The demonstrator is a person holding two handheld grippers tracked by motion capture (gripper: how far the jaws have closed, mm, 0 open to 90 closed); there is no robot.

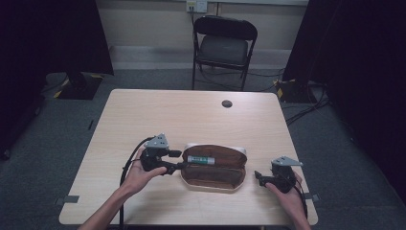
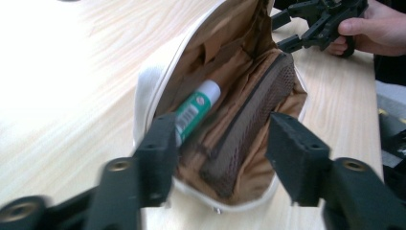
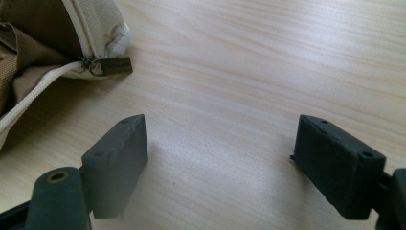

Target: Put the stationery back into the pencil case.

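Each hand-held gripper, left and right, is black with blocky screw-holed jaws, a grey three-cornered plate on top and a black cable trailing behind; forearms bare.

No legible text: the green-and-white tube in the open pouch carries a white label with barcode-like stripes, too blurred to read, and the dark zipper pull tab shows no readable marking.

Light wood table, black folding chair, grey carpet
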